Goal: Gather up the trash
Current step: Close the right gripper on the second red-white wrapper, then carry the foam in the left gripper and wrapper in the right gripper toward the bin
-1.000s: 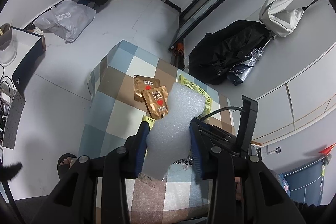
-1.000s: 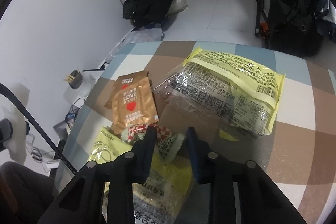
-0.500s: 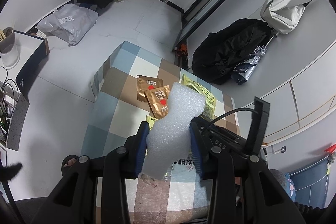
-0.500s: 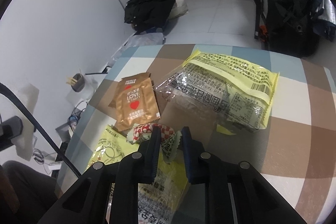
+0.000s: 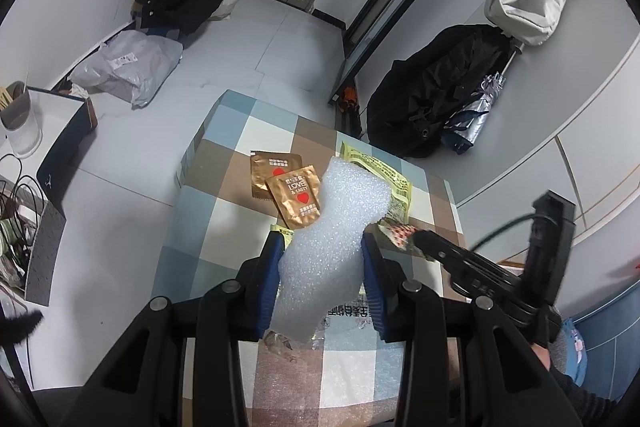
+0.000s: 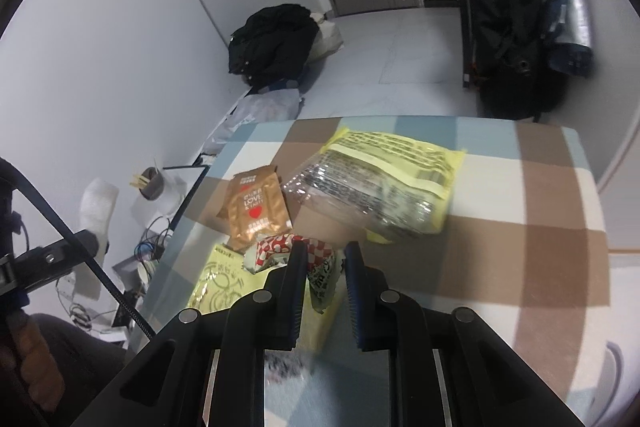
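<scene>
Am holding white foam piece (image 5: 332,247) clamped in left gripper (image 5: 322,261), foam's long axis running up and away along fingers, well above checkered table (image 6: 560,211). Right gripper (image 6: 325,259) just been closing, now pinching red-checked wrapper (image 6: 280,247) narrow between pads; wrapper trailing left of fingers, over yellow packet (image 6: 224,287). Am judging right hand nearer remaining trash: gold sachet (image 6: 258,207) just ahead-left, big yellow bag (image 6: 384,179) ahead-right, long axis crosswise.

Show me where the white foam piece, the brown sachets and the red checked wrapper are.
white foam piece (image 5: 332,239), left wrist view, its middle.
brown sachets (image 6: 258,205), right wrist view, front of the top one.
red checked wrapper (image 6: 276,247), right wrist view, its left part.
</scene>
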A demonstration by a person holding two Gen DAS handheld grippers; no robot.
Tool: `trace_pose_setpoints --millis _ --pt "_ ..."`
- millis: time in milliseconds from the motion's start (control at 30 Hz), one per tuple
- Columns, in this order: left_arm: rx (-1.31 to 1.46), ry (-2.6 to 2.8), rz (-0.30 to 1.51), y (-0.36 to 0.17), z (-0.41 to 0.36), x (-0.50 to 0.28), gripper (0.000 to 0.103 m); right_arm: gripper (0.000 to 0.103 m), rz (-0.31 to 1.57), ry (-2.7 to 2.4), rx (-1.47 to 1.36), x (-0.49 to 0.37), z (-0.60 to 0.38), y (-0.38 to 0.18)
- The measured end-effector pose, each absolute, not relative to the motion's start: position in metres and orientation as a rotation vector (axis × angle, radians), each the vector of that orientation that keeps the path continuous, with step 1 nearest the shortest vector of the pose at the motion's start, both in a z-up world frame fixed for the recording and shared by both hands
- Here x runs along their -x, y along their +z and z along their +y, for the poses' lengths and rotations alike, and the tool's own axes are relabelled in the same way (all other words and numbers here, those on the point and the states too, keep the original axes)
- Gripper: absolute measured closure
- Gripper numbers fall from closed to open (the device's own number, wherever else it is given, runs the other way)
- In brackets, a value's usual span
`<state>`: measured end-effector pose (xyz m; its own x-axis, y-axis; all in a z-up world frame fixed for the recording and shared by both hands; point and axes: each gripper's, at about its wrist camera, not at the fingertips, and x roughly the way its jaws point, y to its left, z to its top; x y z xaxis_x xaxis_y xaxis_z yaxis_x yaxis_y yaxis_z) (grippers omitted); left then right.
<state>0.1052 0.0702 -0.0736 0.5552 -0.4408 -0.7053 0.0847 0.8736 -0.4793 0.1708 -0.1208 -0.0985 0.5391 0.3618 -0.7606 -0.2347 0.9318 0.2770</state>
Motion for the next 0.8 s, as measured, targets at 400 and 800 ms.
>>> trace_pose_setpoints --millis 400,800 --pt "0.332 -0.306 0.940 -0.071 0.040 -0.094 0.070 0.085 0.891 0.329 -0.171 -0.125 -0.164 -0.077" --pt "0.269 -0.293 0.977 -0.075 0.016 -0.084 0.070 0.085 0.877 0.293 -0.220 -0.096 -0.188 -0.070"
